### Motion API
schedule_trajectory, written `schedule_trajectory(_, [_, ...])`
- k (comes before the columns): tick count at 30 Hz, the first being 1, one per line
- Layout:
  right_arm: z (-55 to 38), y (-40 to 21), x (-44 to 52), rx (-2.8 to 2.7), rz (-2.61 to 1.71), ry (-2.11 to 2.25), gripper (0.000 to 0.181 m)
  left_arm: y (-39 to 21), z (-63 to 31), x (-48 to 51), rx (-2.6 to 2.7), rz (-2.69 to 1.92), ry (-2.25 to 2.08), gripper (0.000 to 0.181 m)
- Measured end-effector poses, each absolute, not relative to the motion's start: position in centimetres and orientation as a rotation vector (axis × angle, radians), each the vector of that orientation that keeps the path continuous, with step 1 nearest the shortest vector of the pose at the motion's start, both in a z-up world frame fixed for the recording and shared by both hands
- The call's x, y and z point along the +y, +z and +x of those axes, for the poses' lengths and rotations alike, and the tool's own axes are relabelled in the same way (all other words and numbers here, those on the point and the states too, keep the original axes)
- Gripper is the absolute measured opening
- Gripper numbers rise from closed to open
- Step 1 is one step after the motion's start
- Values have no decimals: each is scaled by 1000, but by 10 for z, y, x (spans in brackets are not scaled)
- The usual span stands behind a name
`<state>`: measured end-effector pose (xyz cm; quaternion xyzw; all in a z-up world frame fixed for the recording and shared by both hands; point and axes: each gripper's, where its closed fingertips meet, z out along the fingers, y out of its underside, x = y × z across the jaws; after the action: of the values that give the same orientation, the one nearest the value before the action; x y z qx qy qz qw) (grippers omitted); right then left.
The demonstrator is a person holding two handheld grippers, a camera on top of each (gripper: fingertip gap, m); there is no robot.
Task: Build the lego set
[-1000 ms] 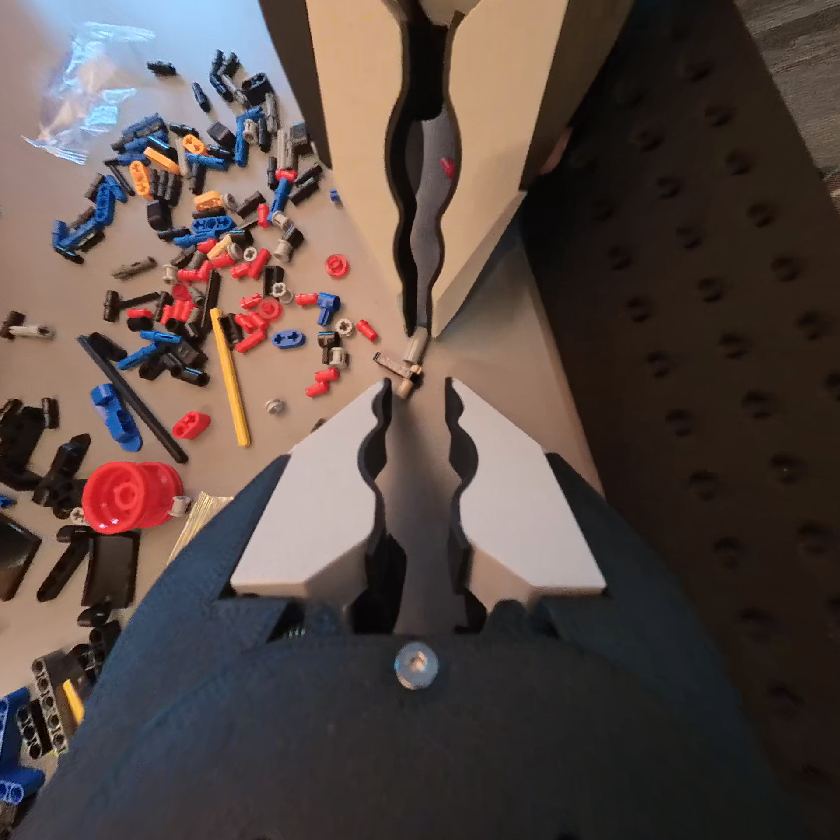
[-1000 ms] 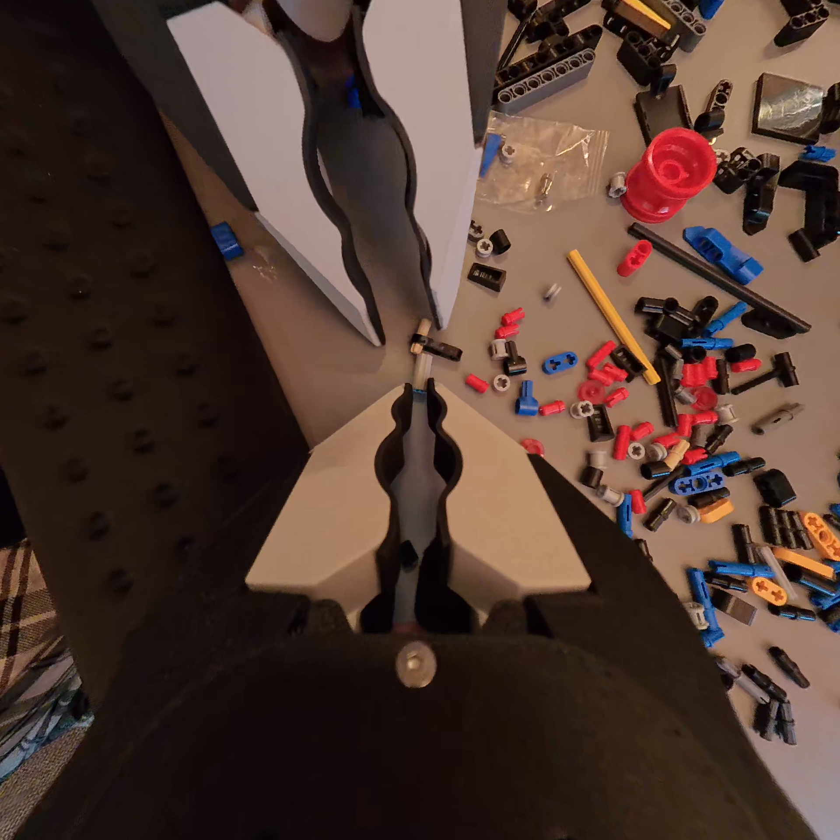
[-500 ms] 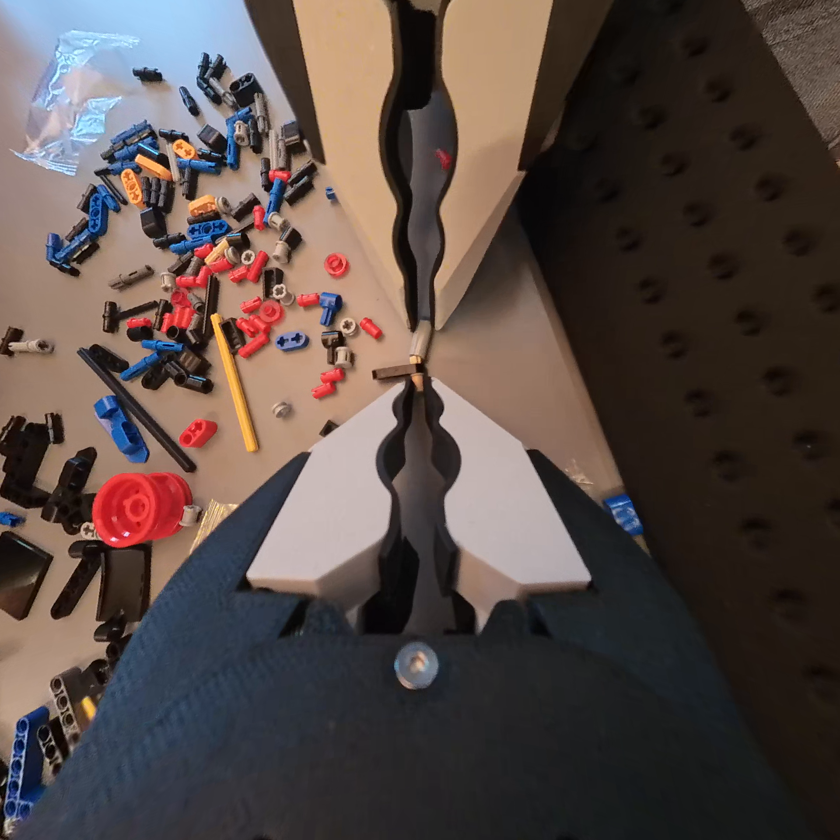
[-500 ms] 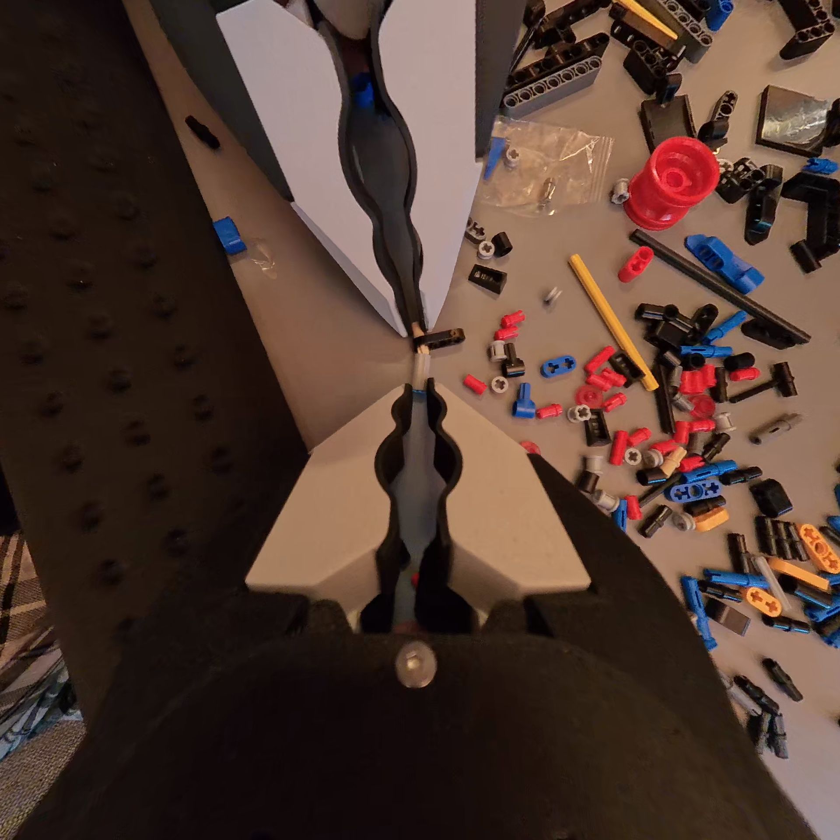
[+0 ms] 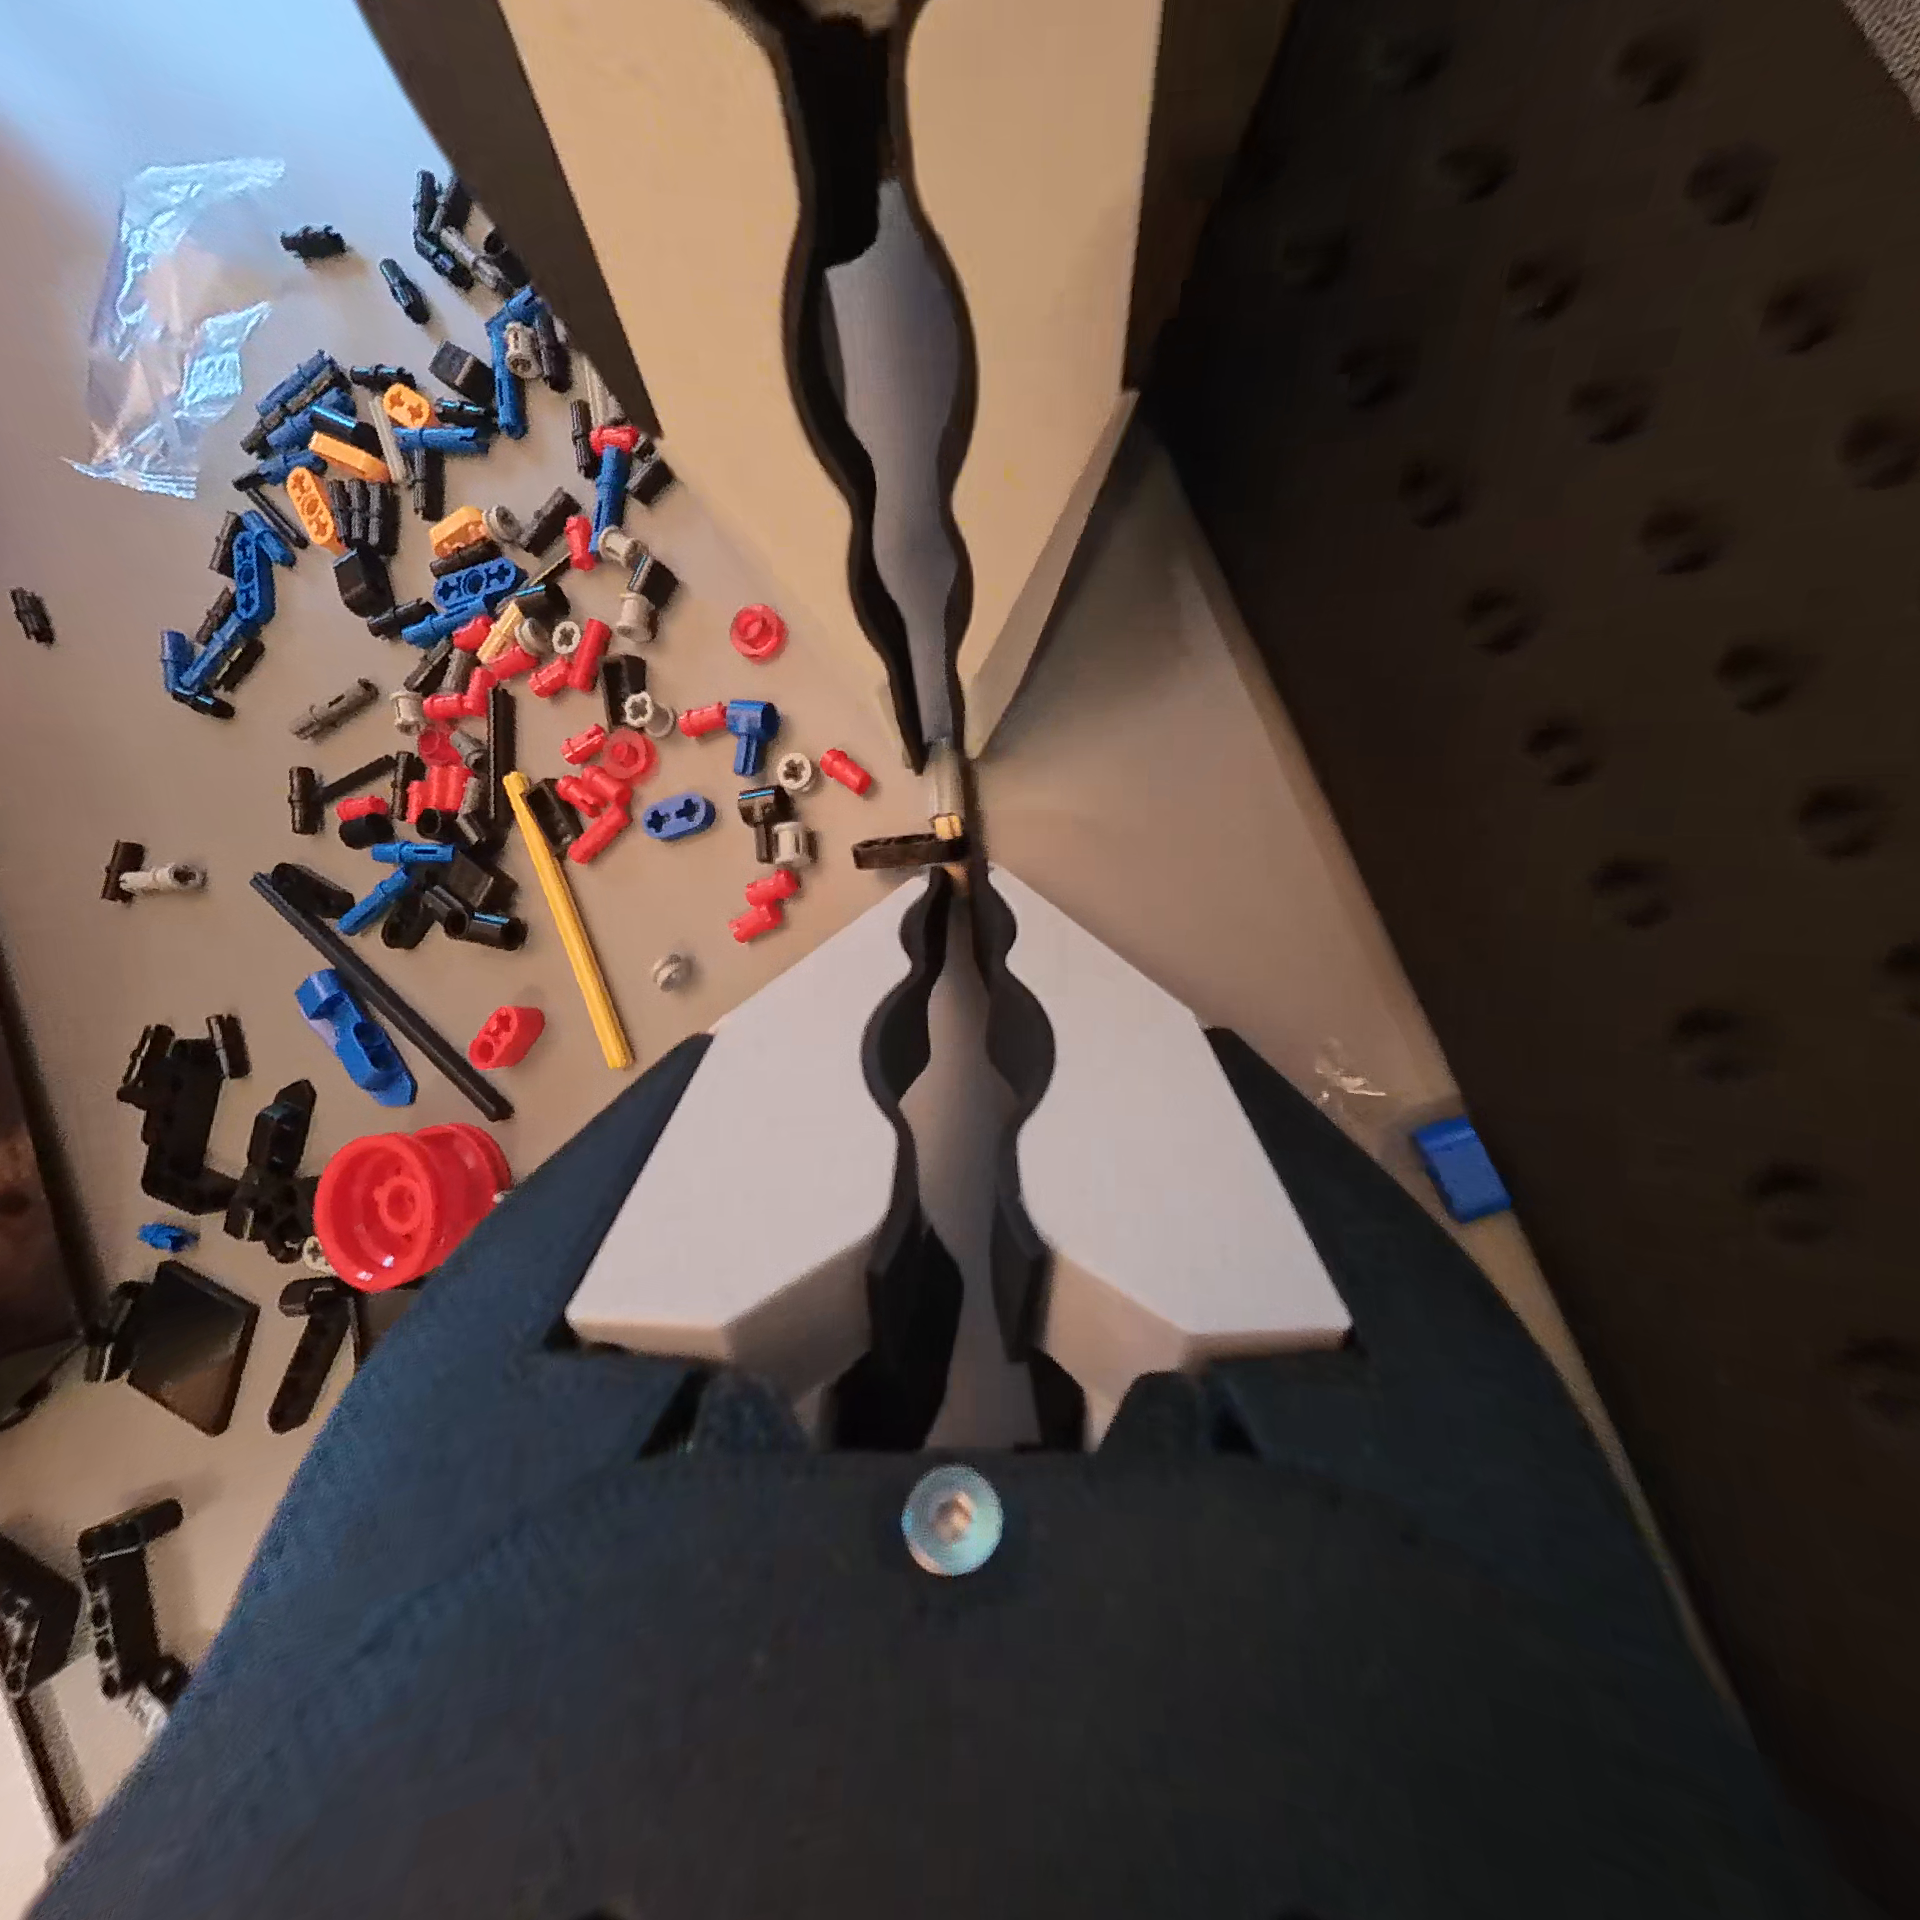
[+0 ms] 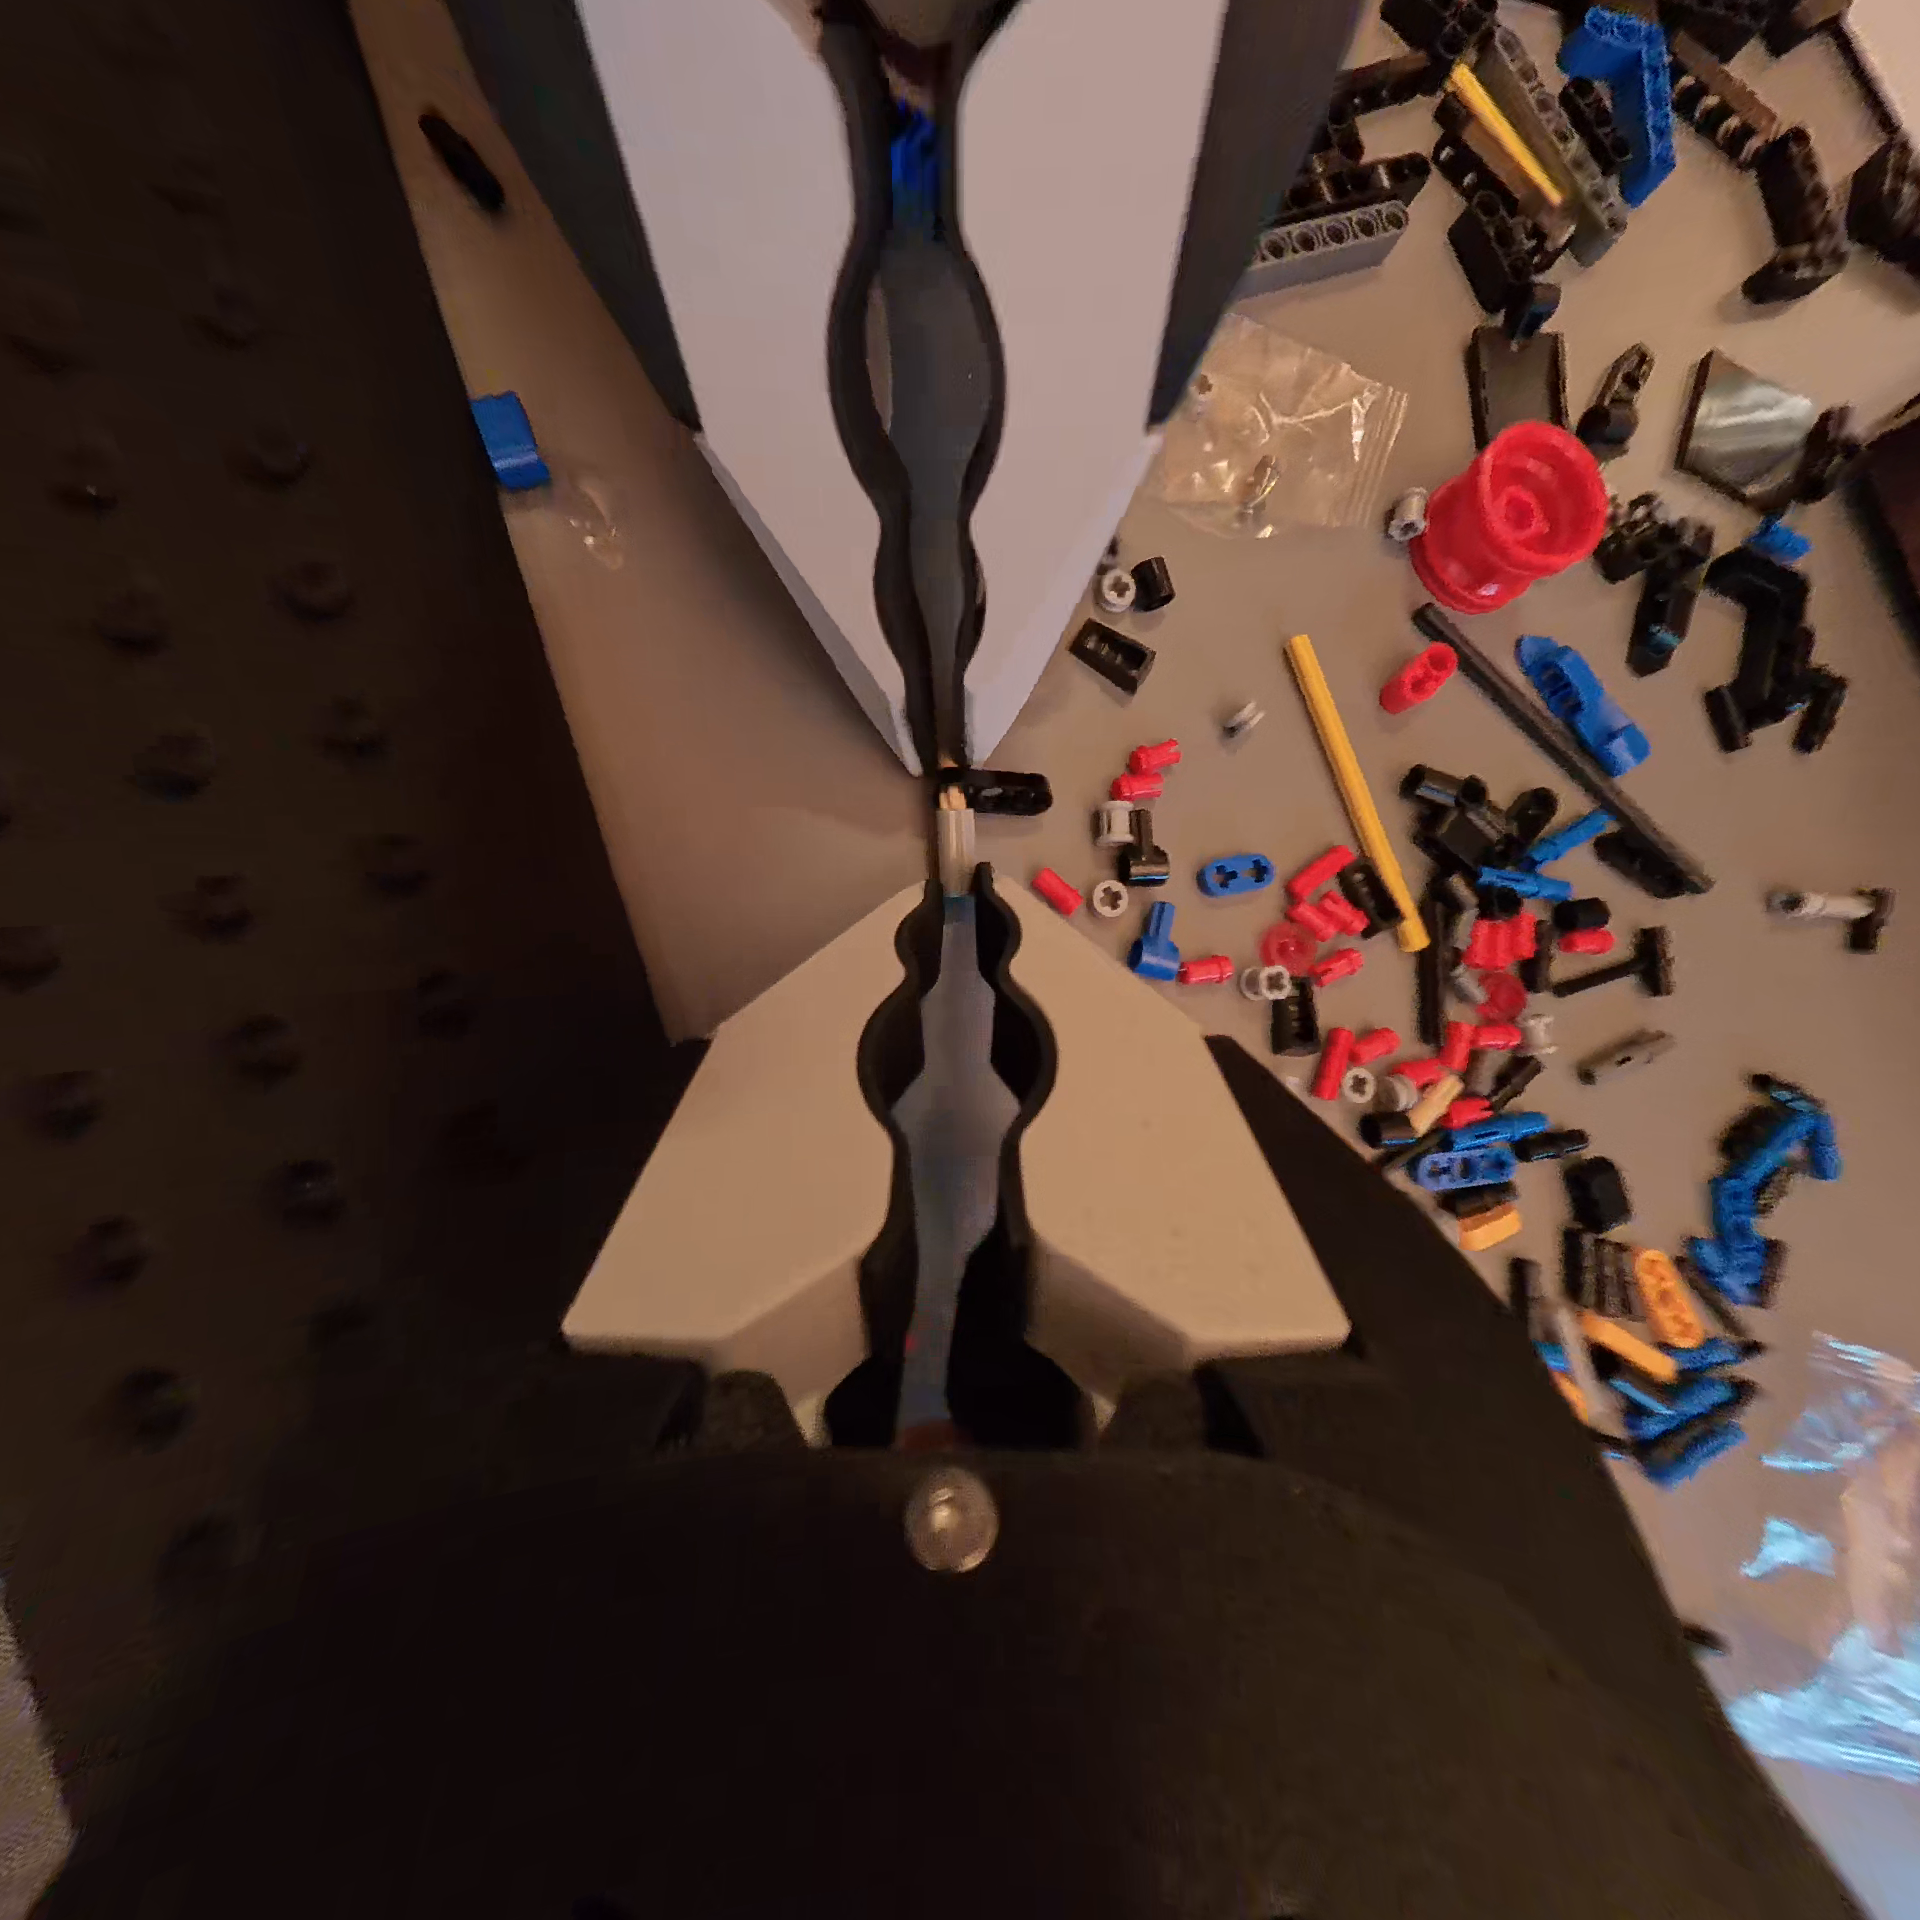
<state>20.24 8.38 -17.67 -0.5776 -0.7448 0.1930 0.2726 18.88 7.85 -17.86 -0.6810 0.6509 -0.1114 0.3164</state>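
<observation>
My left gripper (image 5: 951, 883) is shut on a small black beam (image 5: 902, 852) with a tan pin (image 5: 948, 826) through its end. It holds them just above the grey table (image 5: 1143, 831). My right gripper (image 6: 956, 883) faces it tip to tip and is shut on a short grey pin (image 6: 954, 836). The grey pin's end meets the tan pin at the black beam (image 6: 997, 795). The right gripper also shows at the top of the left wrist view (image 5: 940, 753). The left gripper shows at the top of the right wrist view (image 6: 940, 764).
Loose red, blue and black pieces (image 5: 468, 675) lie scattered beside the grippers. Among them are a red wheel (image 5: 400, 1205), a yellow axle (image 5: 566, 914) and a clear plastic bag (image 6: 1288, 436). A blue piece (image 5: 1460, 1169) lies by the edge of a dark studded mat (image 5: 1610, 623). Only a small space, under 4 cm, lies between the two pairs of fingers.
My left gripper was open one second ago and has shut on the black beam with the tan pin. The two grippers have drawn closer, tip to tip.
</observation>
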Motion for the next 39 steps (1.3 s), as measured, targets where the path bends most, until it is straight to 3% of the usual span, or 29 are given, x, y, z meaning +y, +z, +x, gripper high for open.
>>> schedule_trajectory(10, [204,-176,85,-2060,-1430,285,5,-179,189,80,1728,-1844,-281,3])
schedule_trajectory(39, [207,-174,87,-2026,-1421,356,6,-172,192,74,1656,-1868,-392,4])
